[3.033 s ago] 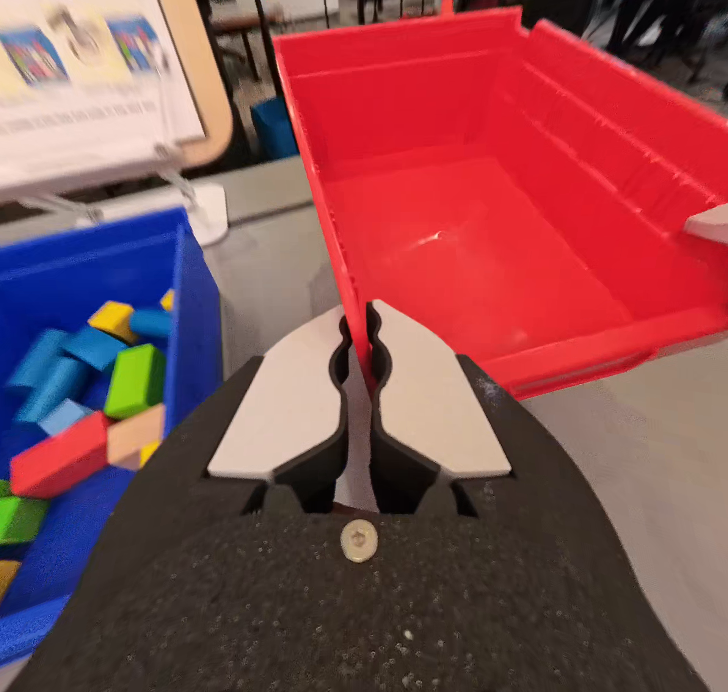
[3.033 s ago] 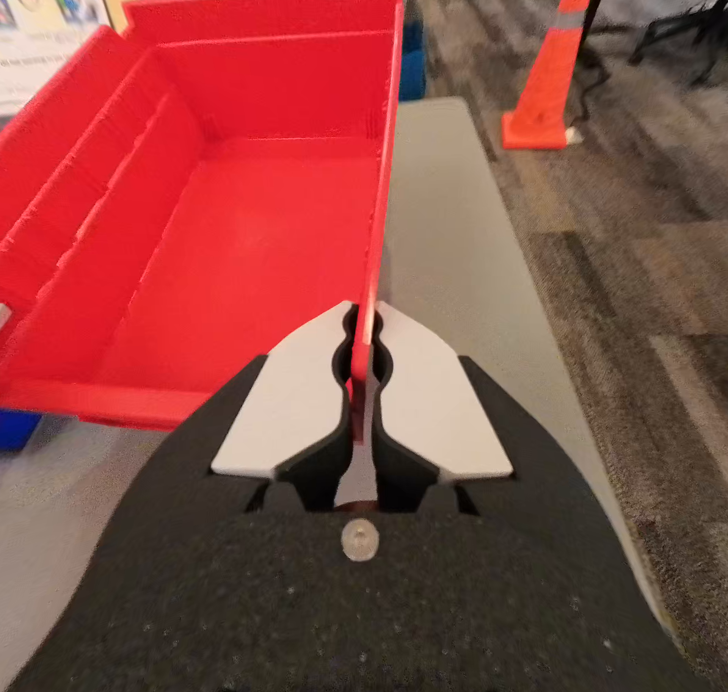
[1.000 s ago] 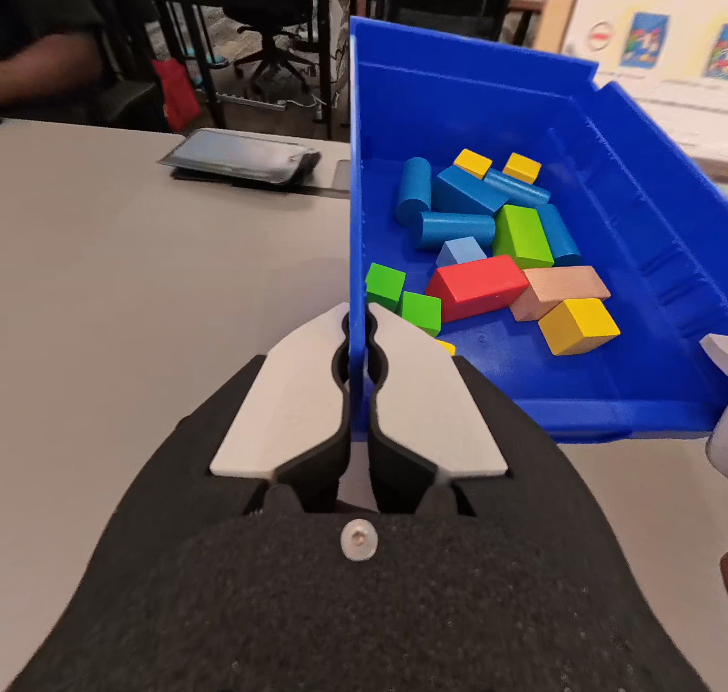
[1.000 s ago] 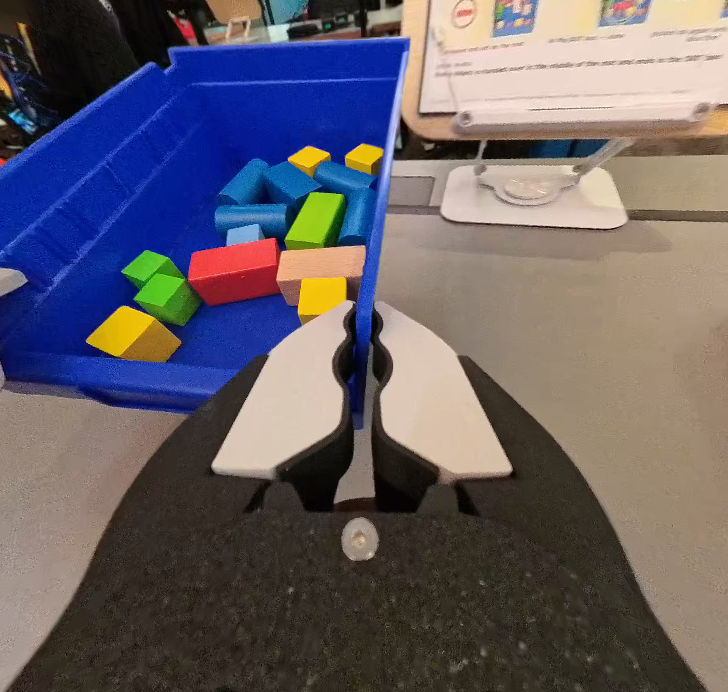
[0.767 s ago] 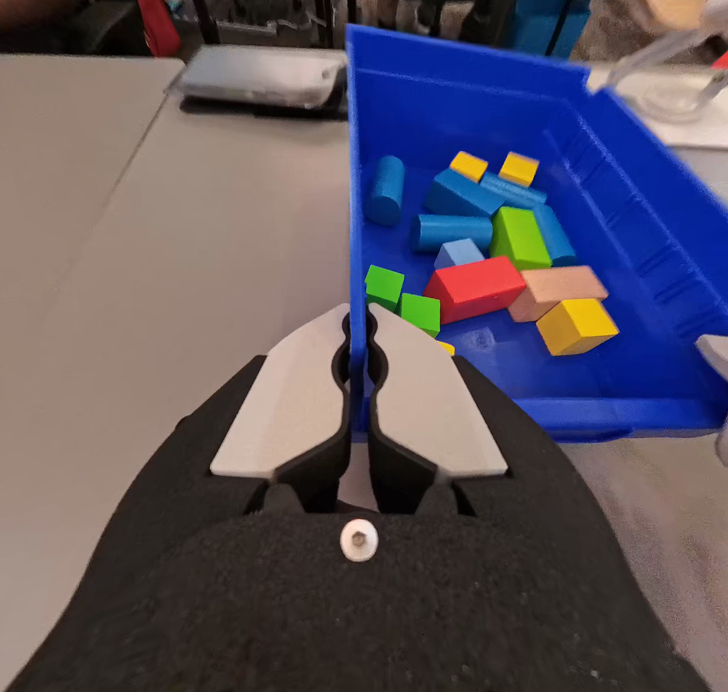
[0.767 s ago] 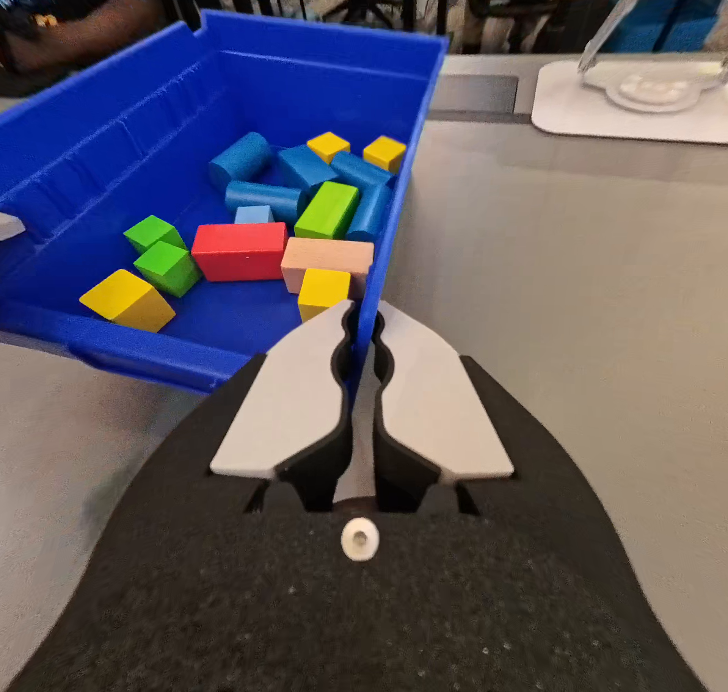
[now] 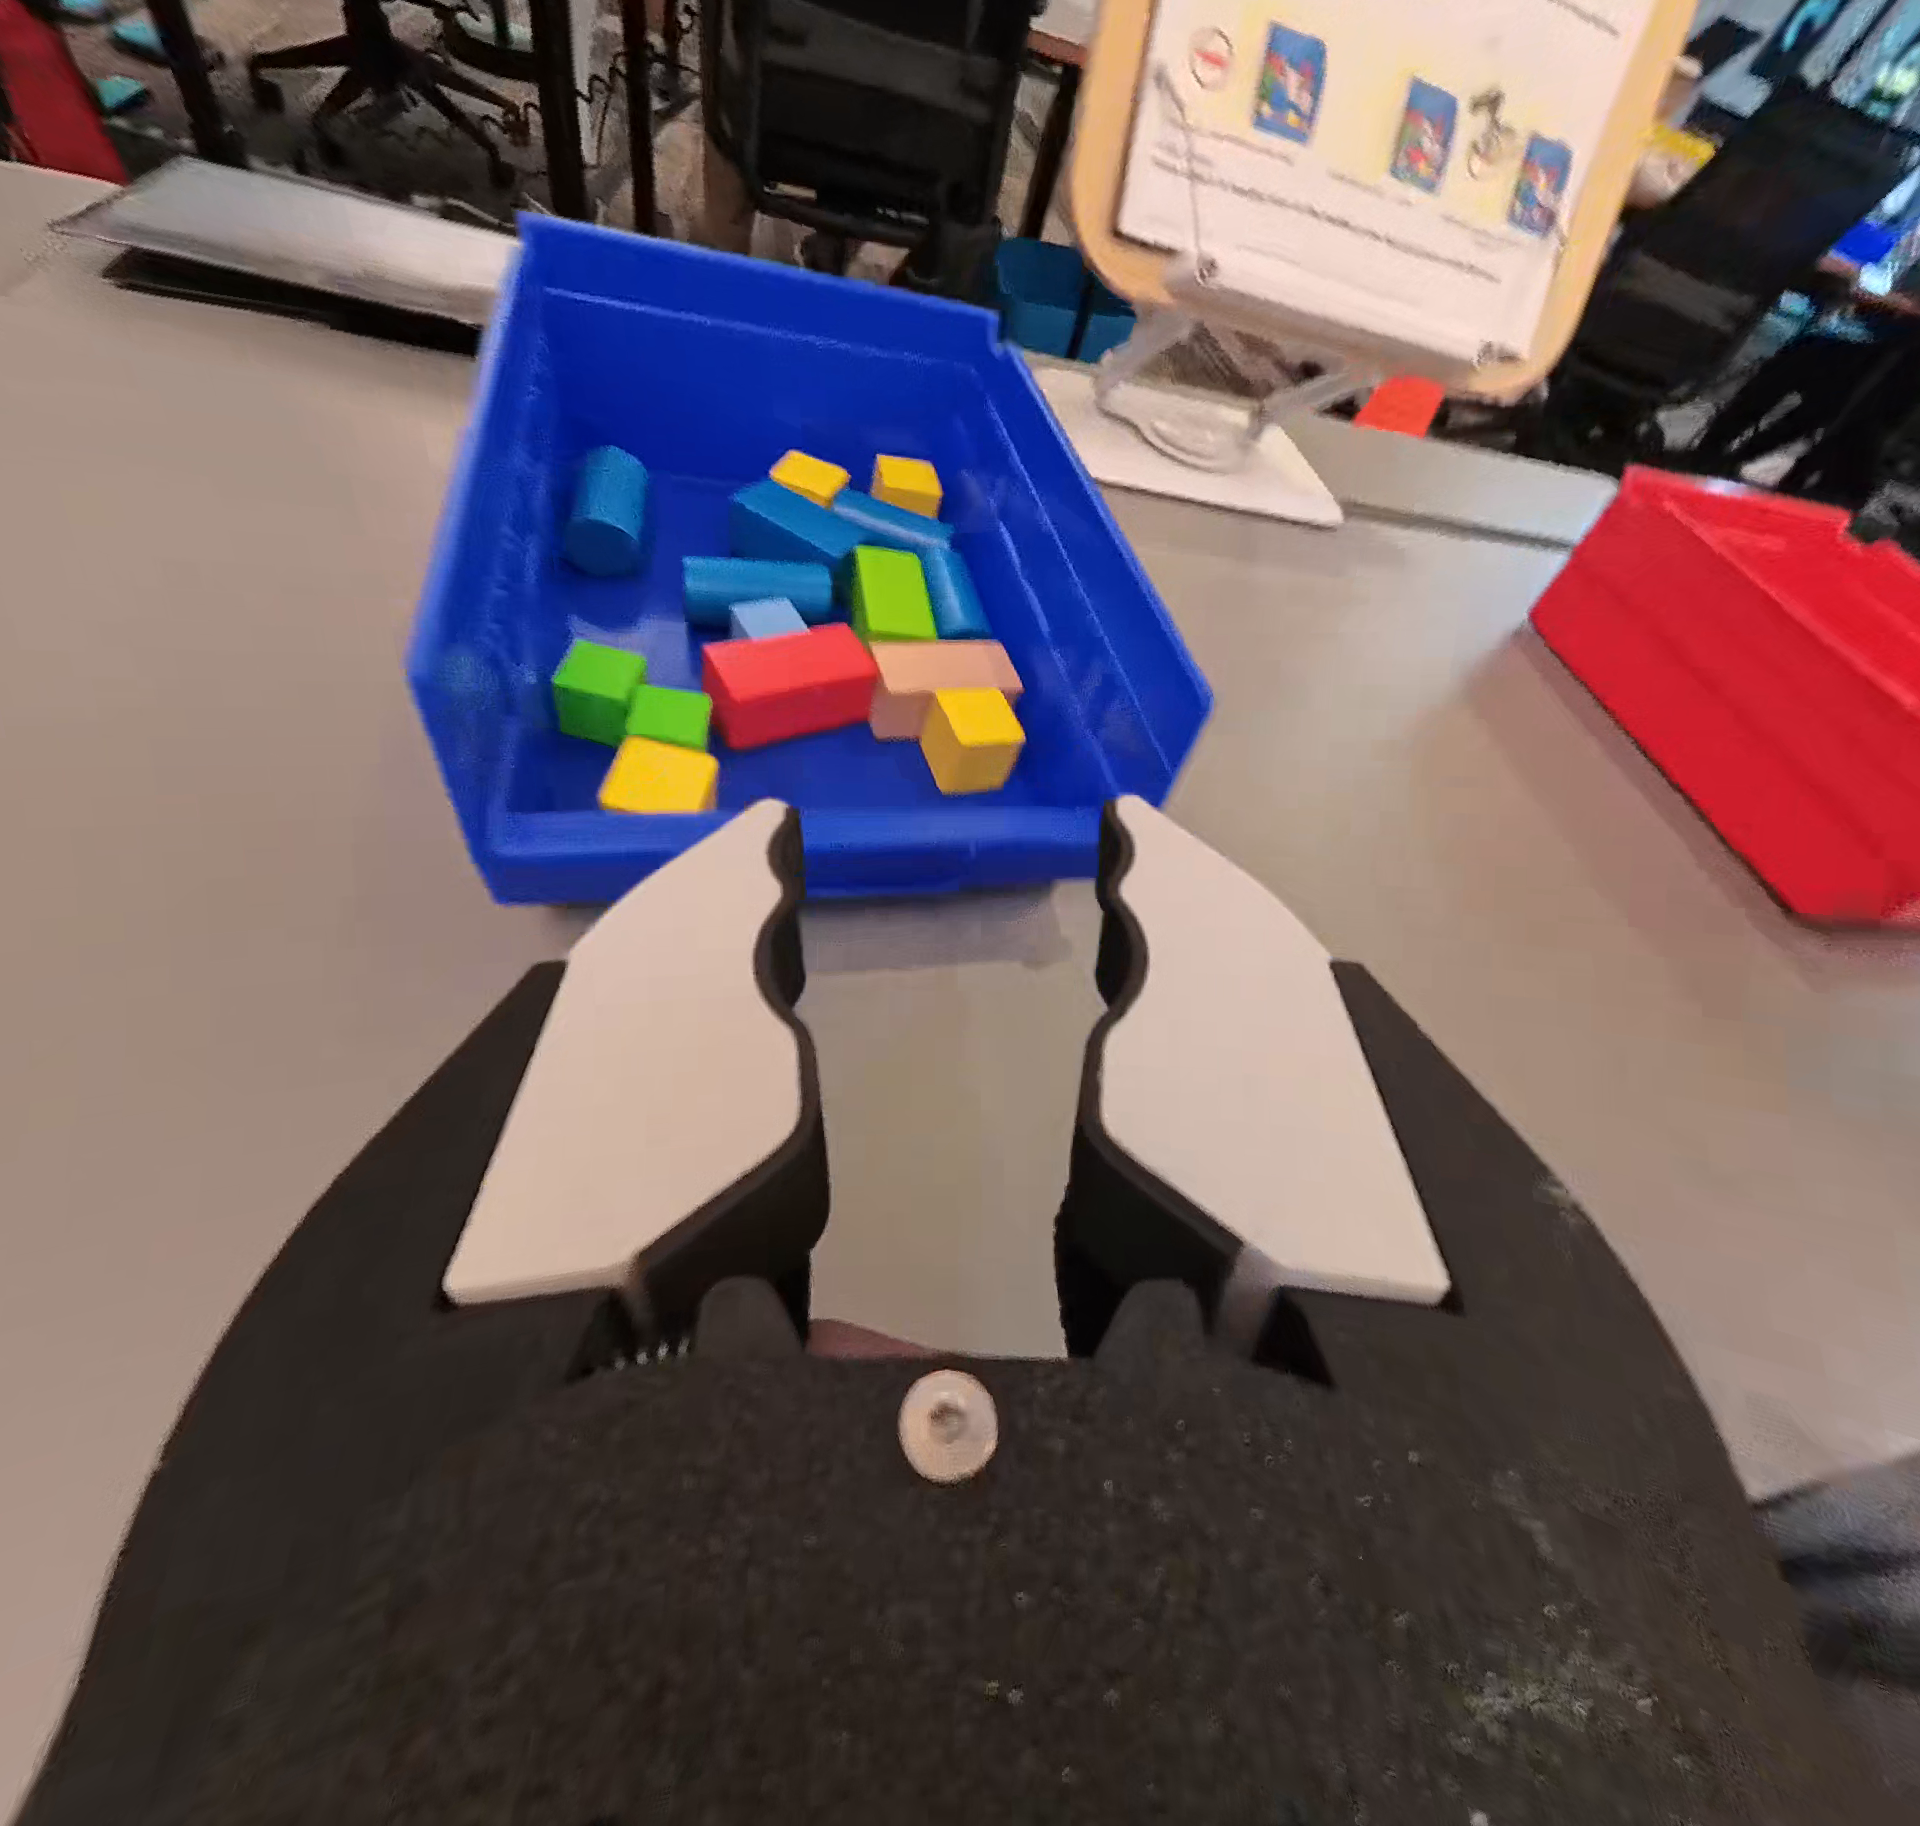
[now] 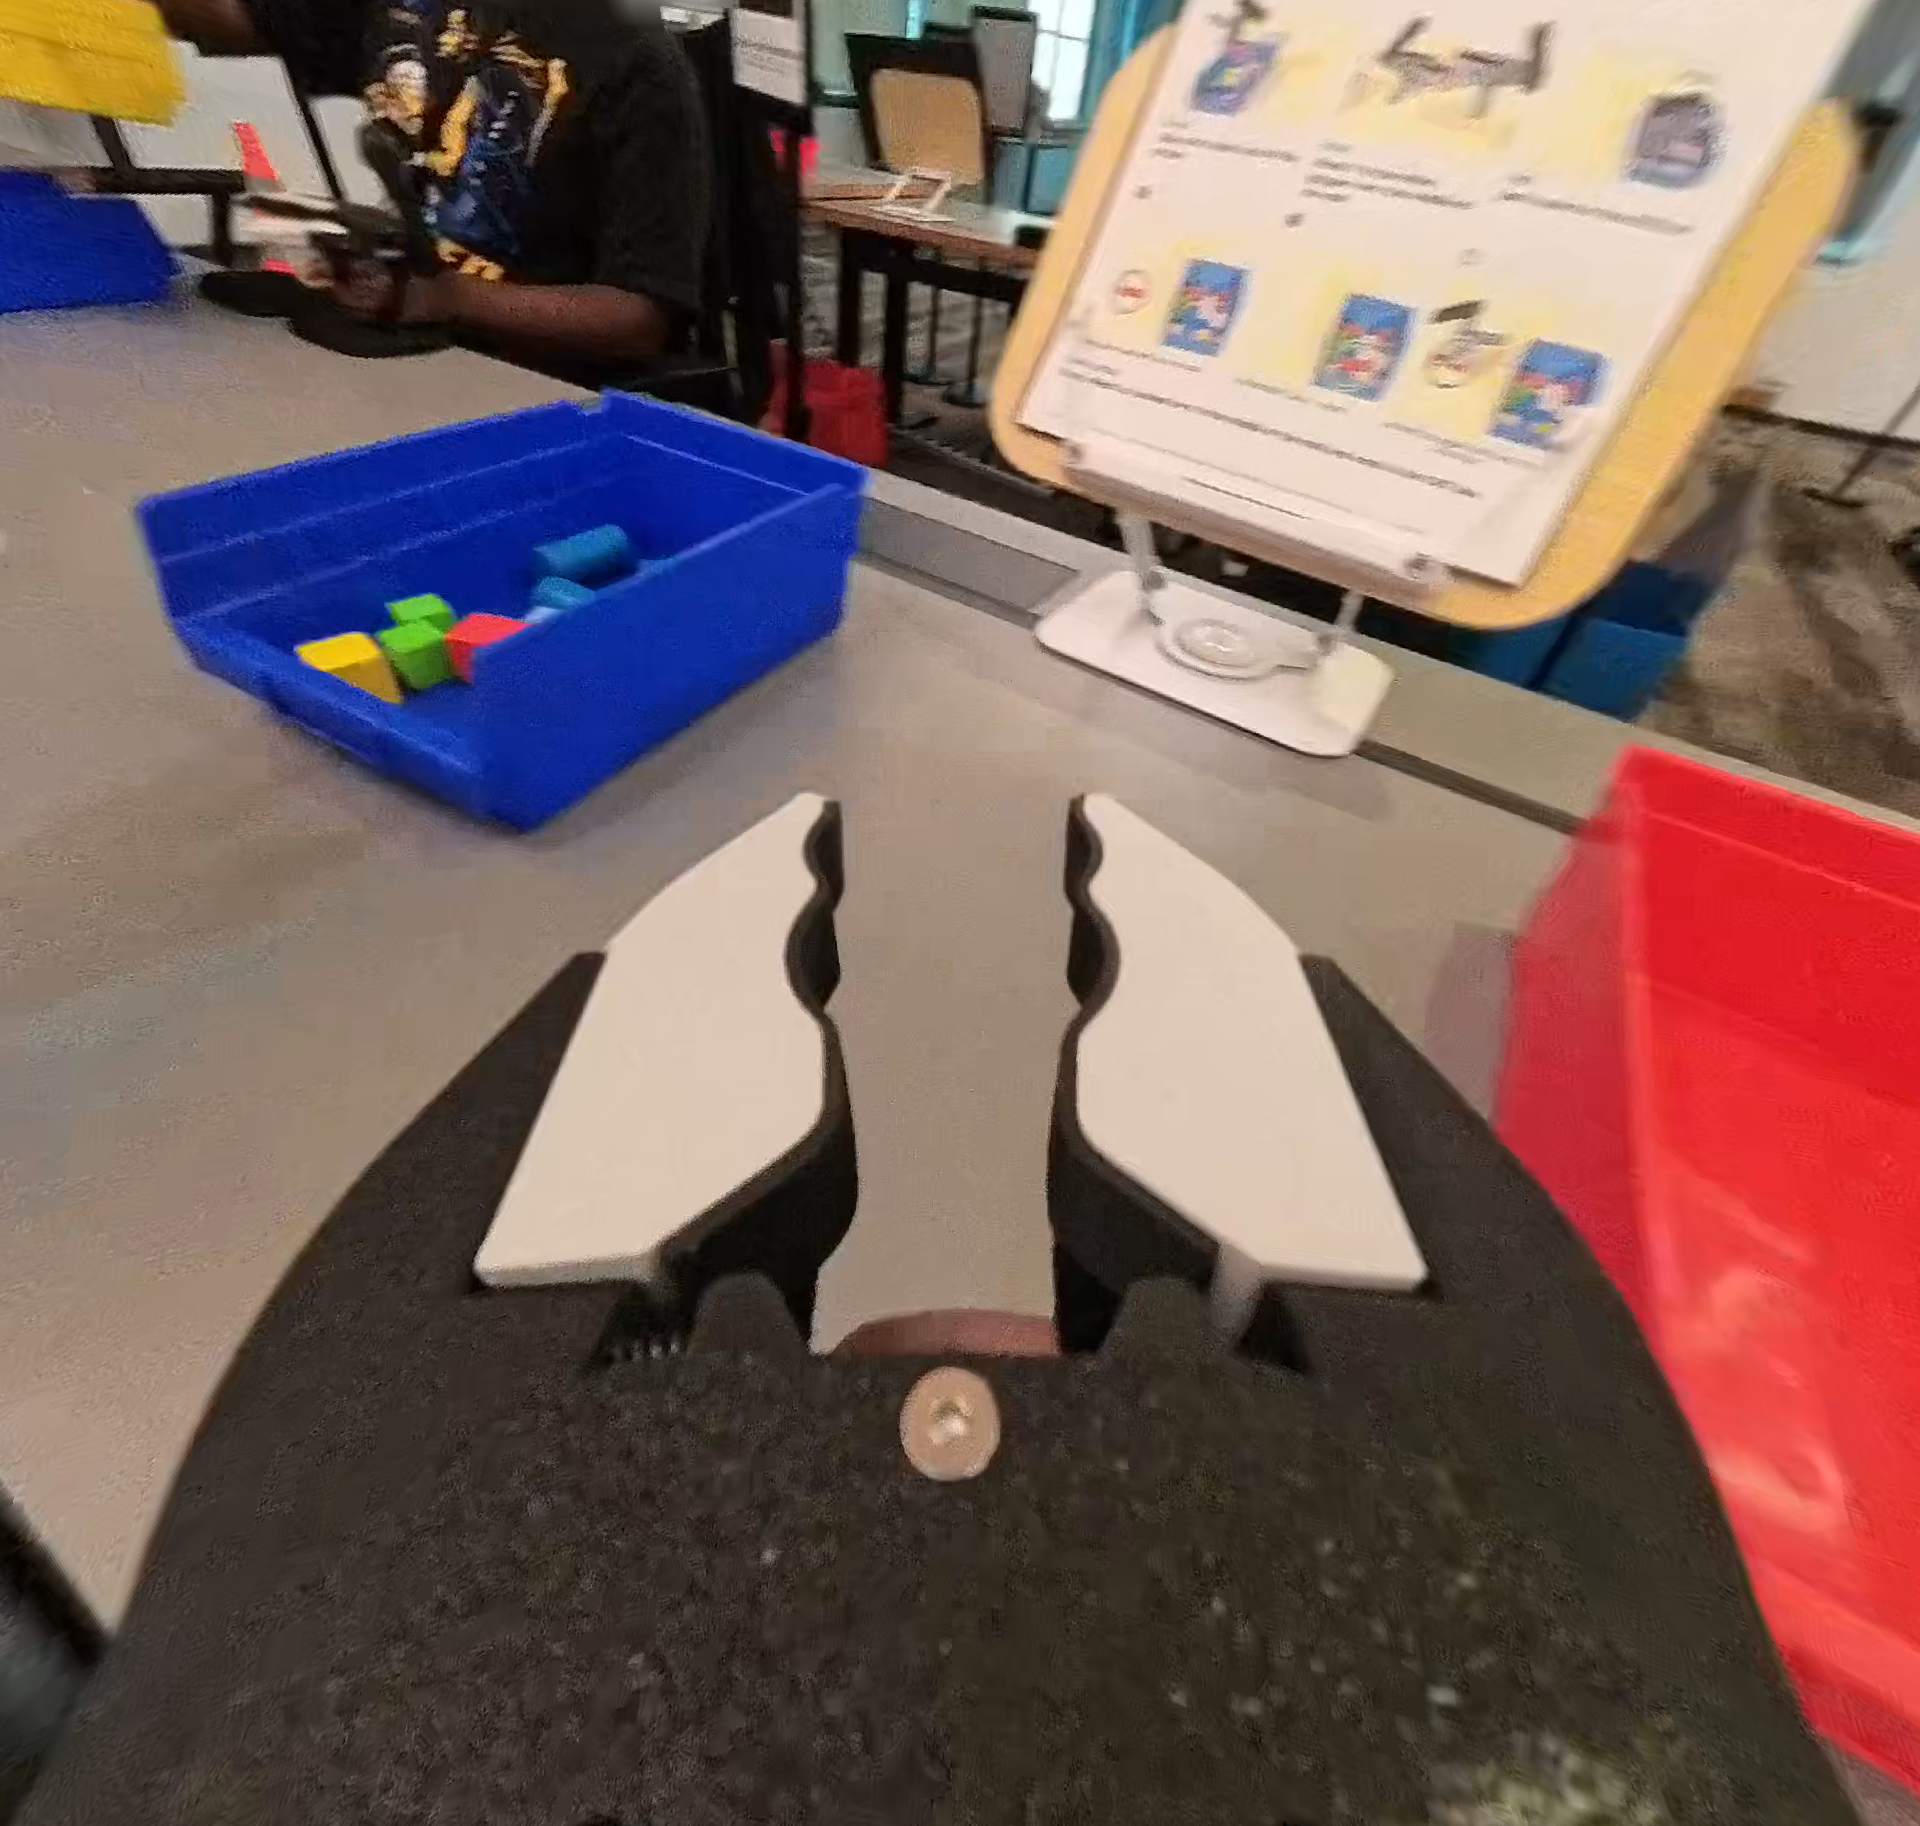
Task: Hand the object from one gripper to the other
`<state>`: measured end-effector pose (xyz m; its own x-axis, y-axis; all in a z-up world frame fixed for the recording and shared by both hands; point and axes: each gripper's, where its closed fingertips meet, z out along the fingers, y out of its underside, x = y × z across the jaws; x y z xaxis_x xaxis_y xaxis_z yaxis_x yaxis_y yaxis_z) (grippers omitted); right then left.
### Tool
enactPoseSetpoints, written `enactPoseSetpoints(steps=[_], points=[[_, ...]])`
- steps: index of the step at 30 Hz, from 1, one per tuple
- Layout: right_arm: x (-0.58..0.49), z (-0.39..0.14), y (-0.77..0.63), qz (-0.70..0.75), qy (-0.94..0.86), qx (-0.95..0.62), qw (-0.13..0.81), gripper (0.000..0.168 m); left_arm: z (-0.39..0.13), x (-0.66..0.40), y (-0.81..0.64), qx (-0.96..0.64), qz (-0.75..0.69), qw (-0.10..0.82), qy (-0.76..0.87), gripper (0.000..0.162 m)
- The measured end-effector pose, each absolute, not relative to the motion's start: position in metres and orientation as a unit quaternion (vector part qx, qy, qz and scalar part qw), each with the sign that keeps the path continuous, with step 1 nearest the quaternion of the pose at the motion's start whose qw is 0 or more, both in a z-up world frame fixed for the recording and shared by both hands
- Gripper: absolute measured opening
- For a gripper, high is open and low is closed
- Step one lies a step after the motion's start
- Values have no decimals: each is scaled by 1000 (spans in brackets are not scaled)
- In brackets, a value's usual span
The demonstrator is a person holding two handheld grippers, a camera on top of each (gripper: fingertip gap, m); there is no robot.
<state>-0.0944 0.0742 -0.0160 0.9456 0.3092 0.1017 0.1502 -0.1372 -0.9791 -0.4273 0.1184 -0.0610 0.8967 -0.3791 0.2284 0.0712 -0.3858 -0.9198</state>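
Bare table [image 8: 935,737] lies between blue bin [image 8: 665,675] and red bin [image 8: 1714,1049].

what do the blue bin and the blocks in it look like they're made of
The blue bin looks like moulded plastic: uniform colour, thin ribbed walls, slight sheen. The blocks look like painted wood with a matt finish; one block is bare tan, which suggests wood.

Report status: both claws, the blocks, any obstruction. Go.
Left claw open, empty. Right claw open, empty. Blocks all lying in blue bin on table; none picked. Nothing blocking; red bin empty-side right.
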Motion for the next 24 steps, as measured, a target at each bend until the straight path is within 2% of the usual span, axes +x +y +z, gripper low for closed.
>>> enactPoseSetpoints(steps=[2,5,7,10,13,19,24], points=[[-23,-26,58,20,-109,-757,644,40,-84,-422,108,-806,-175,552,125,53],[84,-76,30,-27,24,-781,623,41,-115,-440,112,-814,-76,556,149,53],[125,-99,11,-20,83,-784,615,41,-115,-450,121,-811,-53,567,136,53],[168,-97,4,-56,114,-779,614,40,-109,-446,123,-804,-61,576,138,55],[179,-114,7,-36,130,-792,595,40,-97,-436,121,-783,-44,601,154,52],[175,-114,5,18,149,-782,605,40,-108,-401,120,-799,-131,560,175,49],[183,-115,-4,31,174,-777,605,39,-109,-401,124,-788,-91,570,214,50]])
